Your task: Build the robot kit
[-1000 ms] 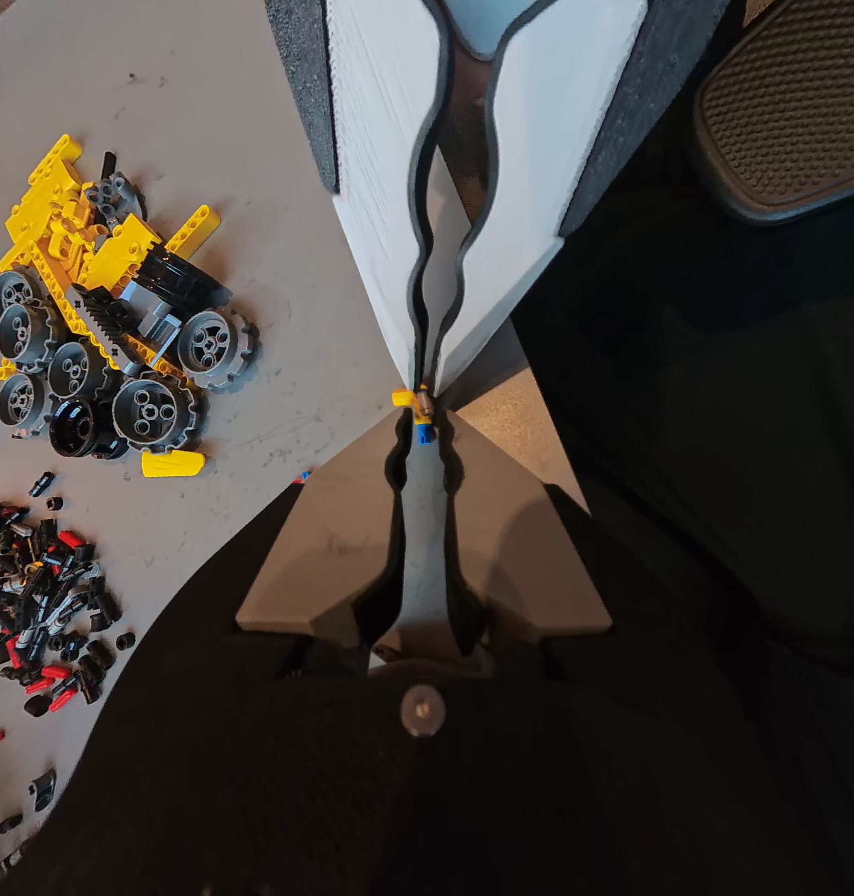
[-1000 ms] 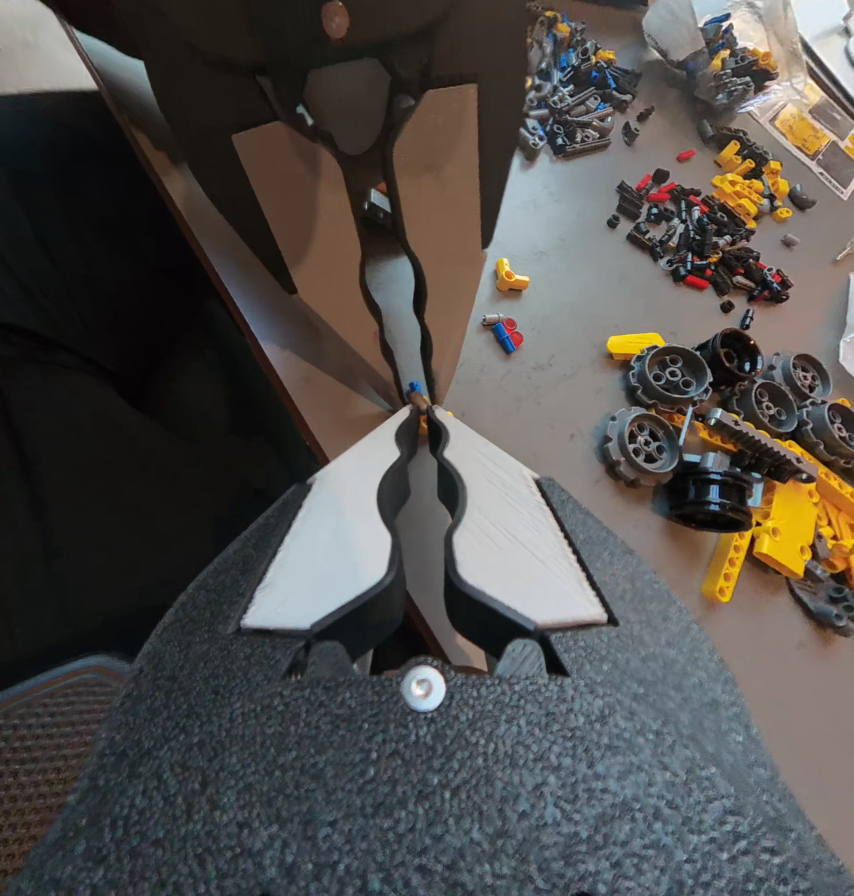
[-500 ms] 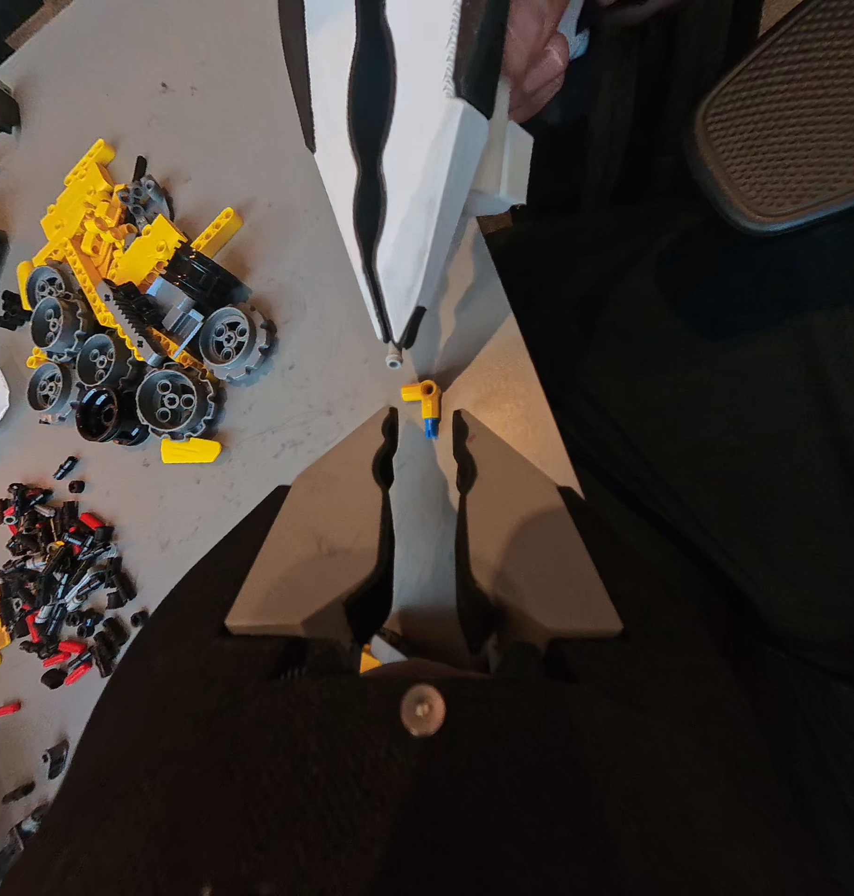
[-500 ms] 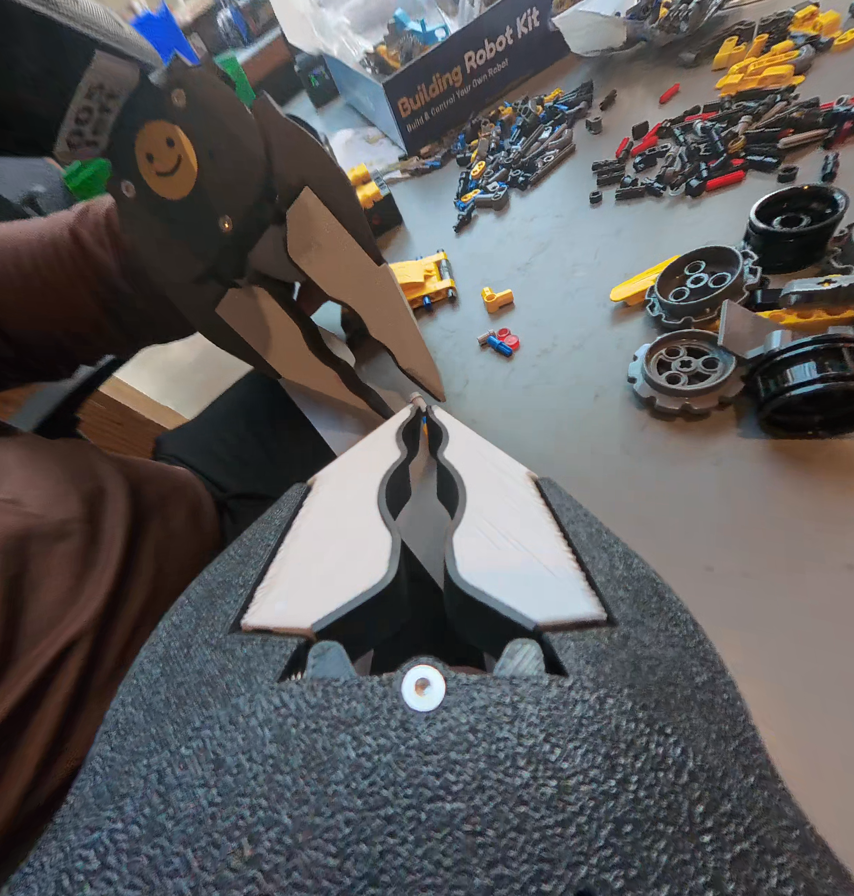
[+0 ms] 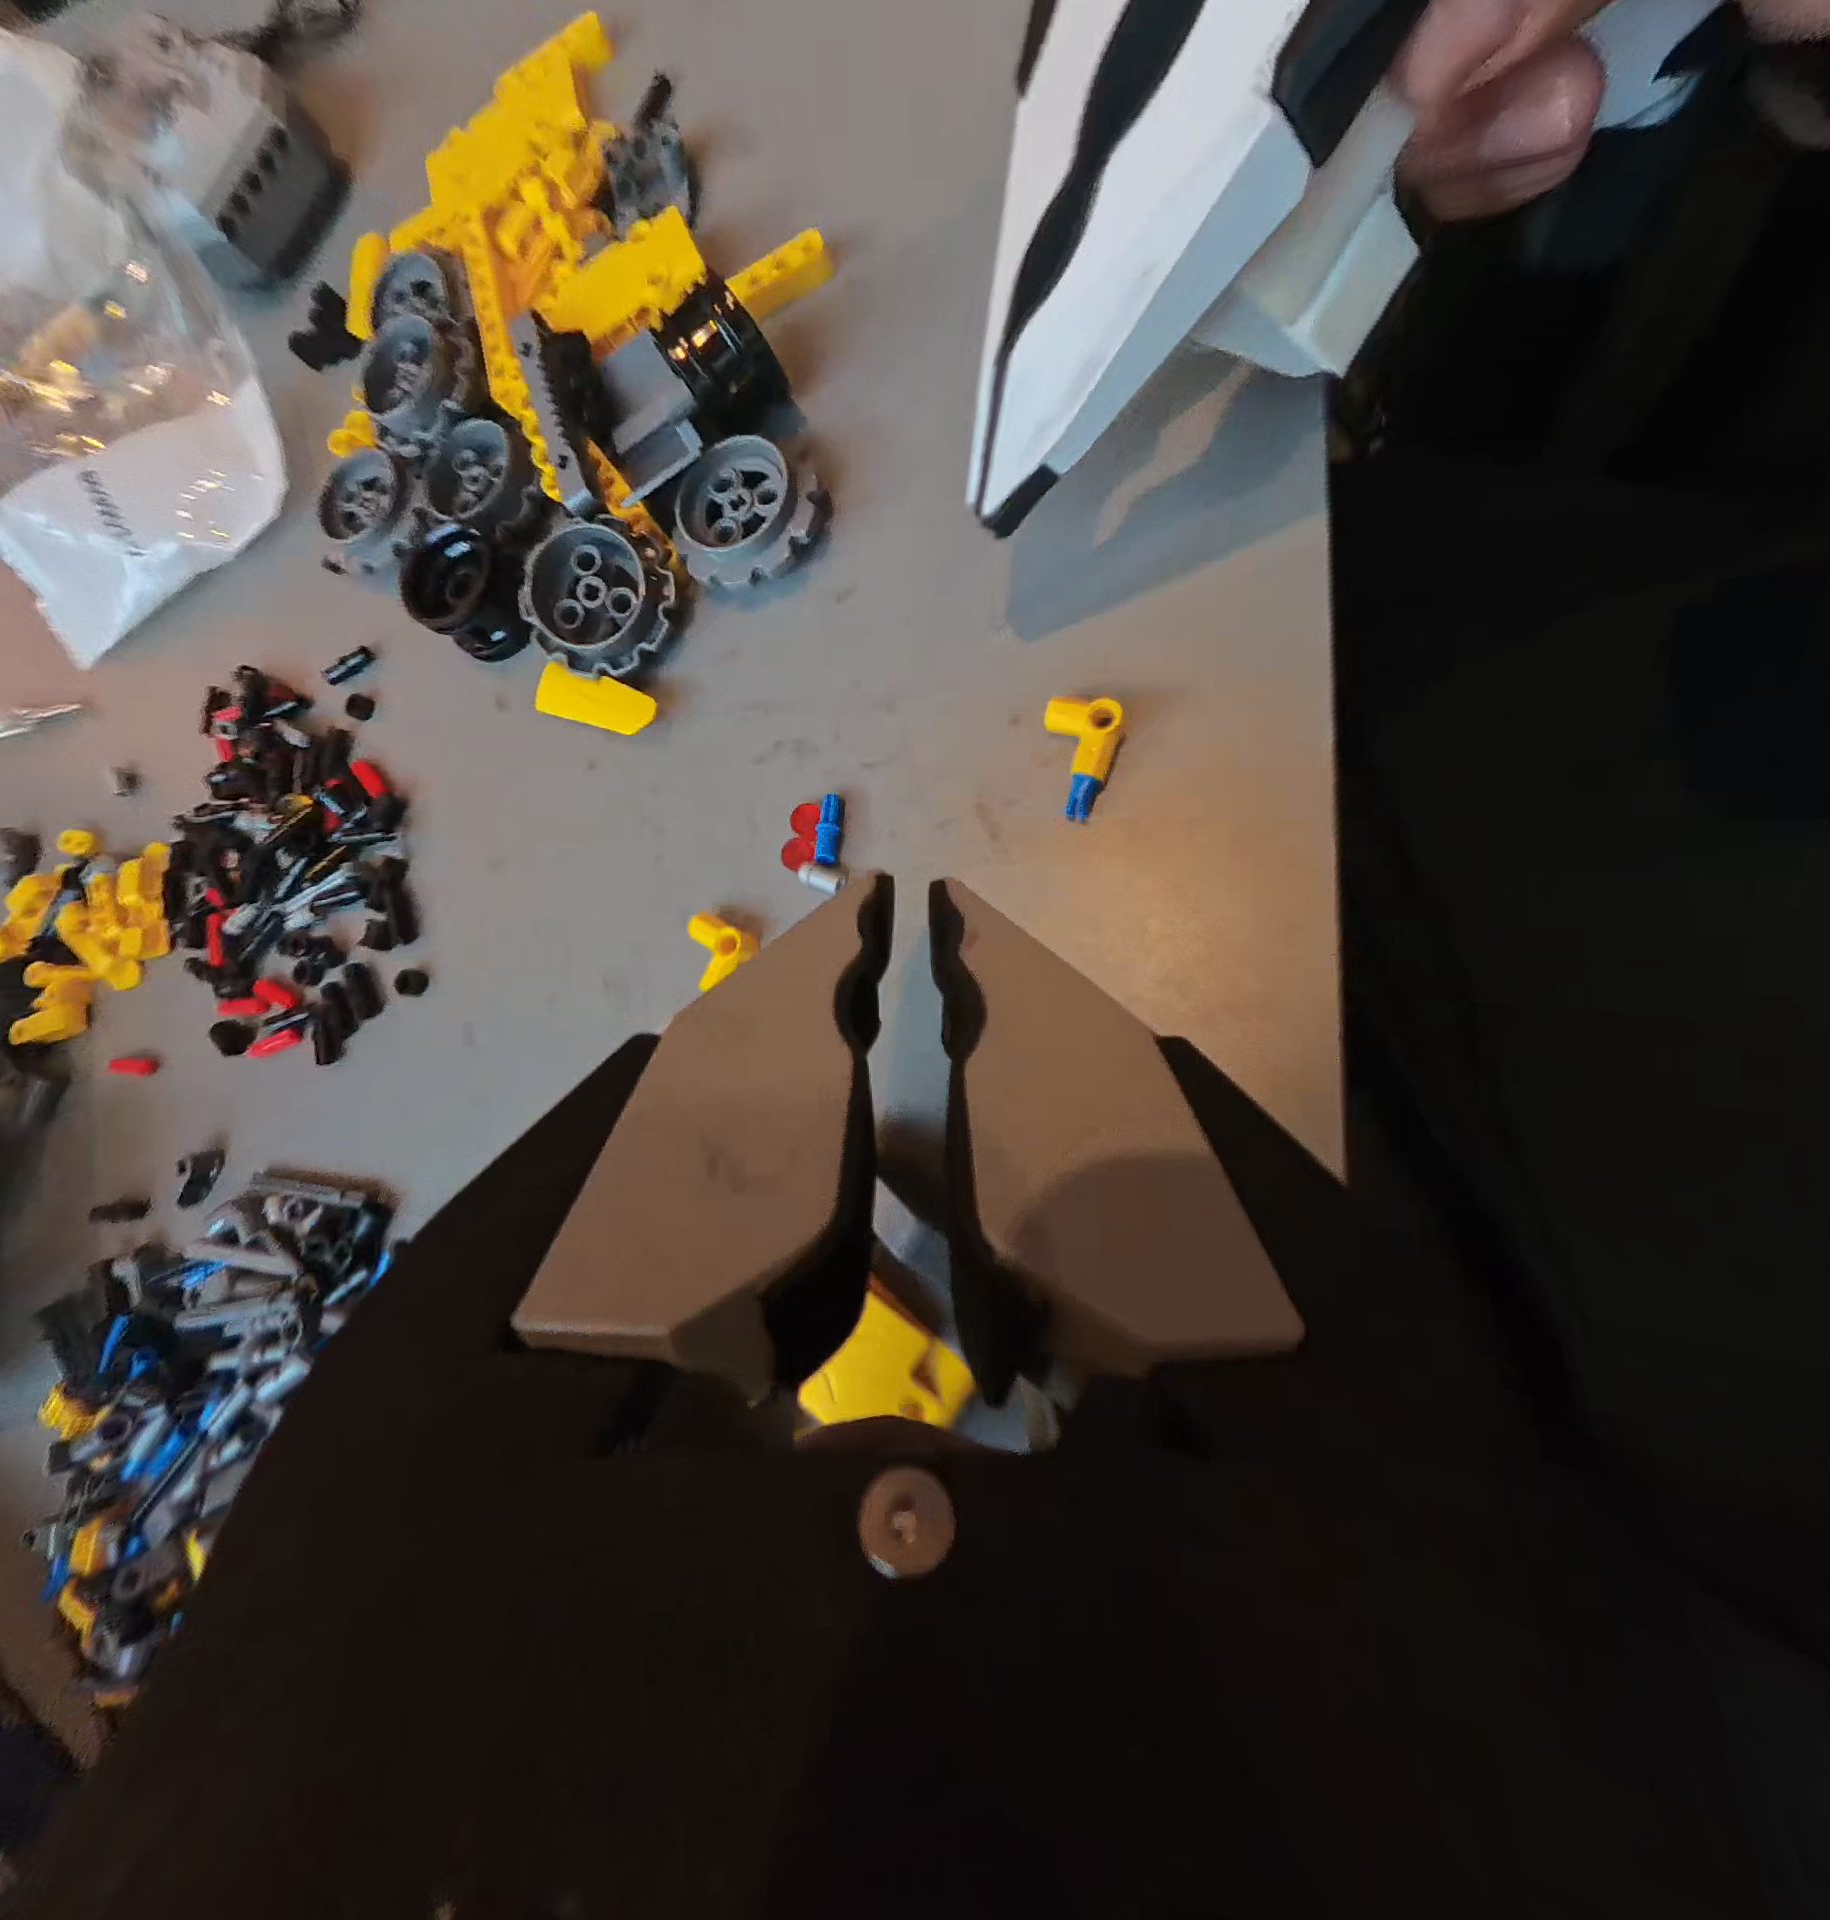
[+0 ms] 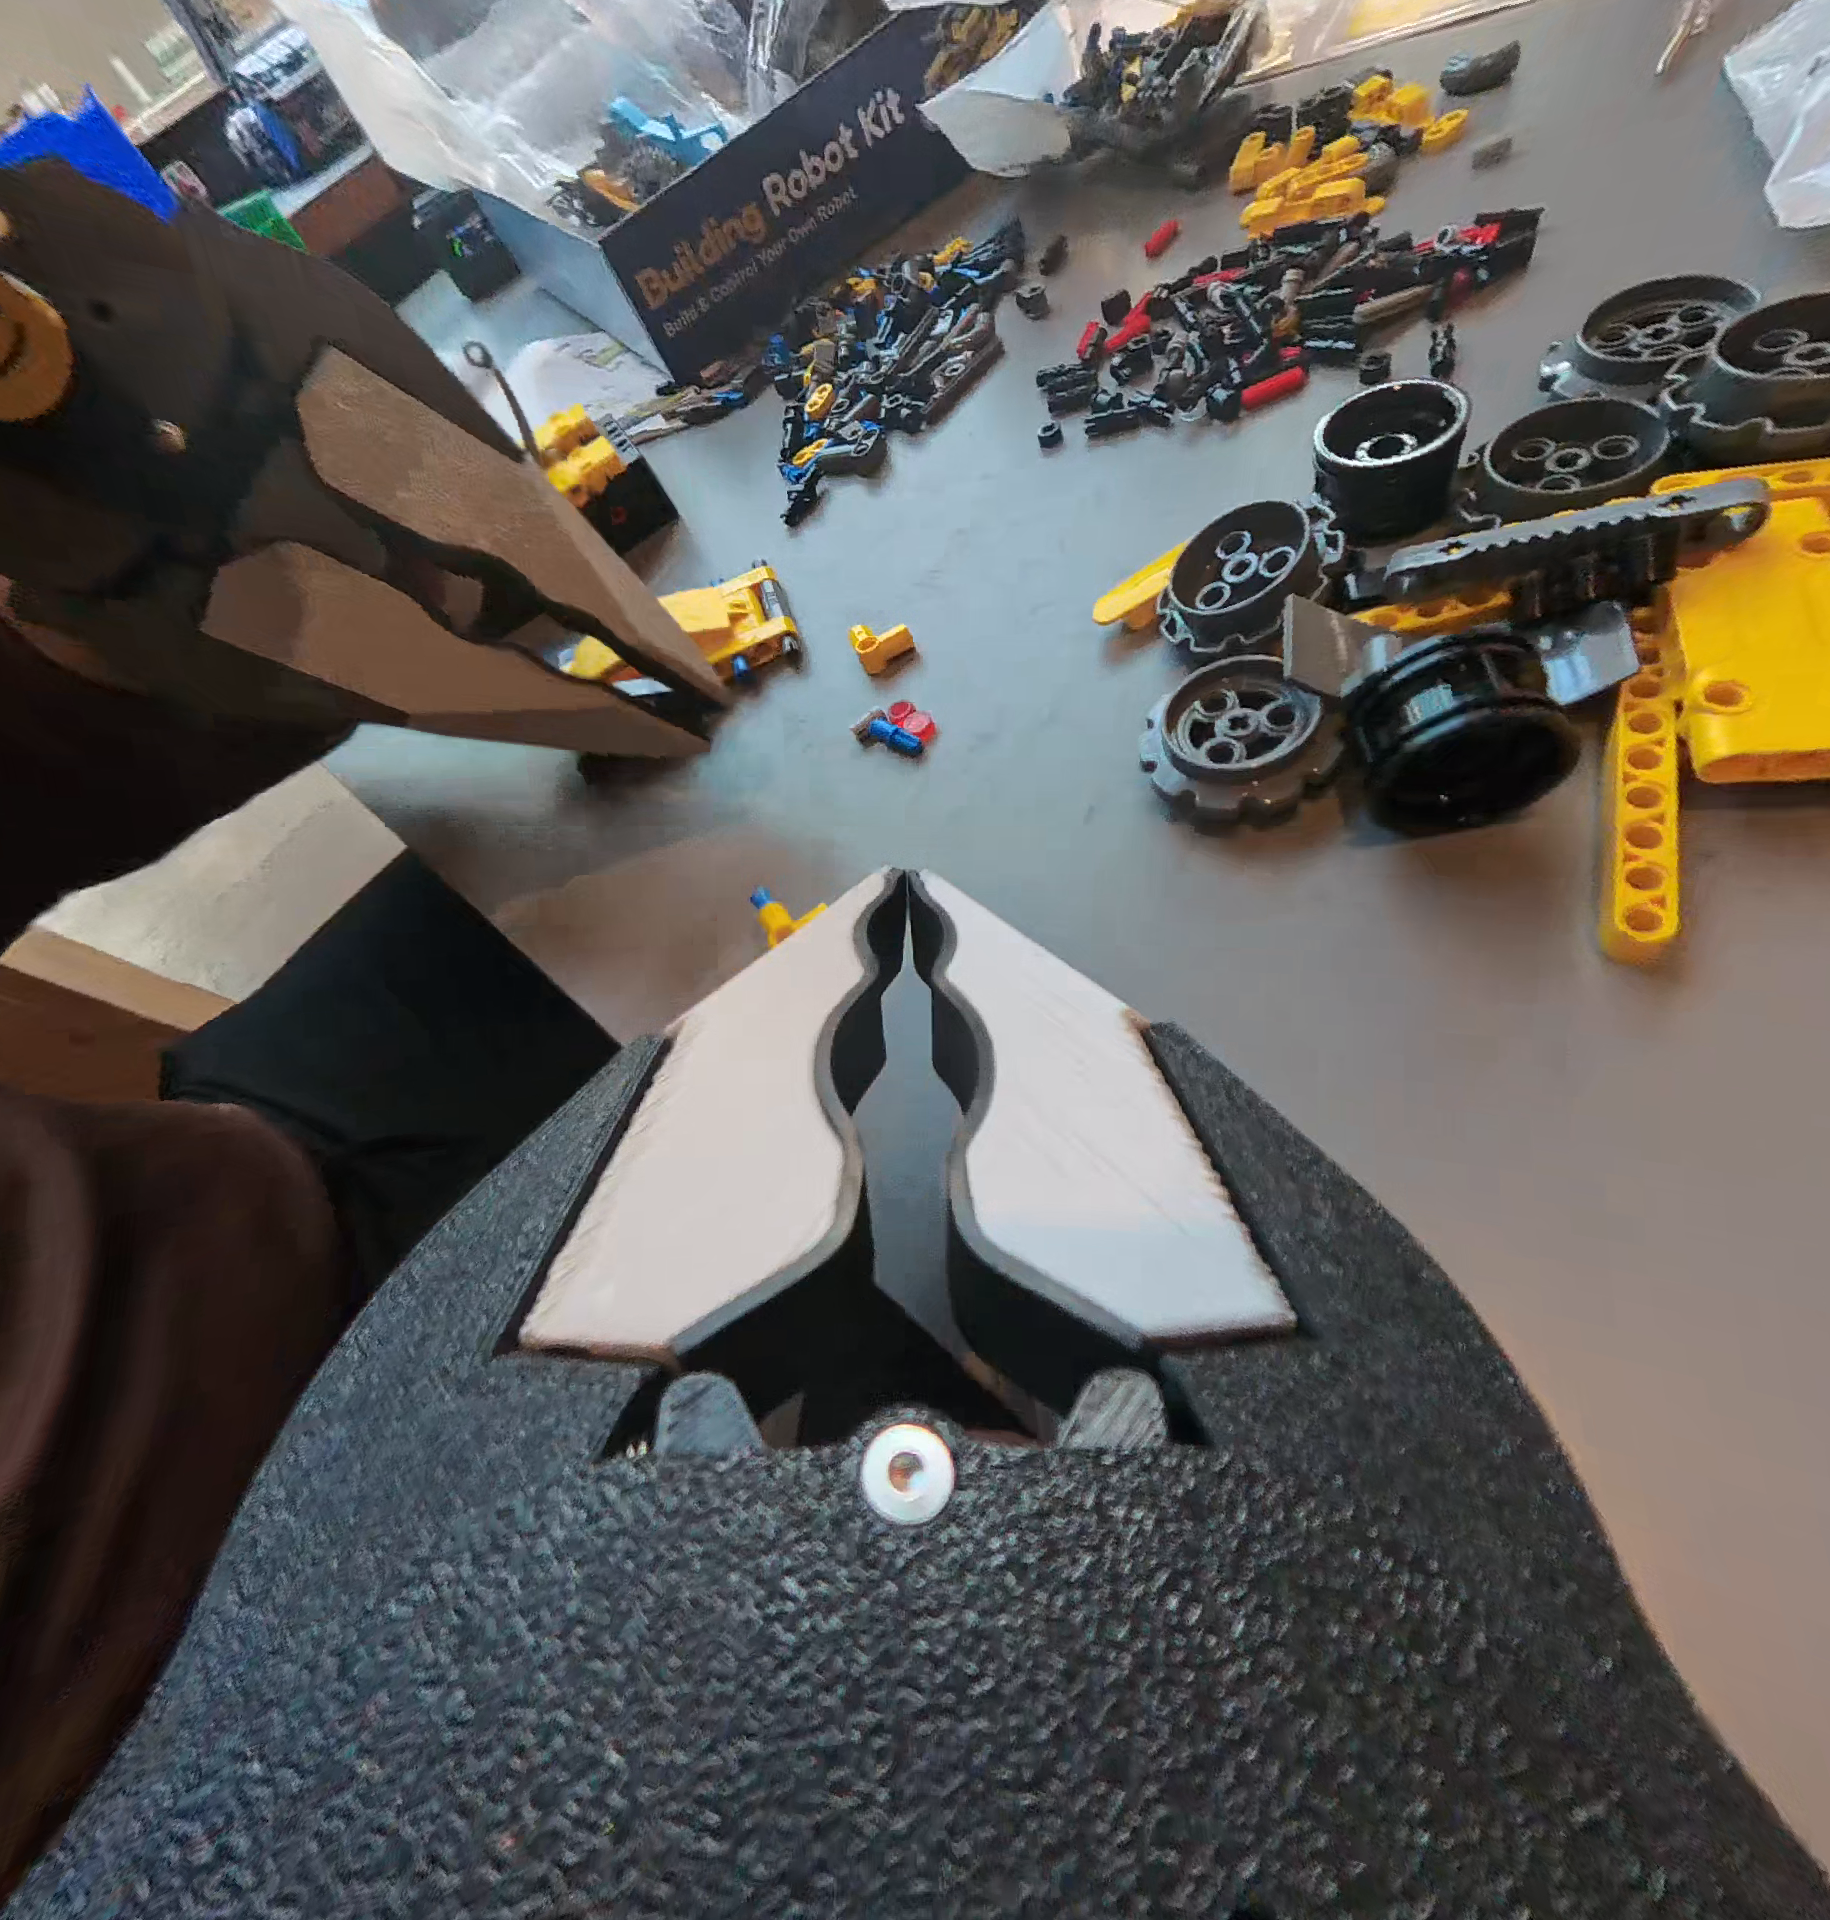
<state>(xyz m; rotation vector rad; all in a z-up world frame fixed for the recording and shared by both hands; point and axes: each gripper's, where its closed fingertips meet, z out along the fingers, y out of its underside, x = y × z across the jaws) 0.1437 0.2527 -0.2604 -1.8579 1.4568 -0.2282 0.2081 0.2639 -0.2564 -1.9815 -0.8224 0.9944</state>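
My left gripper (image 5: 911, 902) hangs empty above the grey table (image 5: 1150, 935), its brown fingers parted by a narrow gap. Just off its left fingertip lie a small grey pin (image 5: 820, 878), a blue pin (image 5: 831, 828) and two red studs (image 5: 799, 836), all touching one another, and a yellow angle connector (image 5: 722, 940) sits beside that finger's outer edge. Farther ahead and to the right, near the table's edge, a second yellow elbow connector with a blue pin in it (image 5: 1087, 740) lies alone.

My right gripper (image 6: 906, 883) has its white fingers pinched together at the tips; I see nothing between them. The yellow elbow connector with a blue pin in it (image 6: 781, 914) peeks out just left of its left finger, on the table near the edge.

Beyond, toward the middle of the table, stands a half-built yellow vehicle with grey toothed wheels (image 5: 568, 405). Left of it are a plastic bag (image 5: 100, 416) and heaps of black and red pins (image 5: 287, 862). A dark printed box (image 6: 786, 229) stands at the far side.
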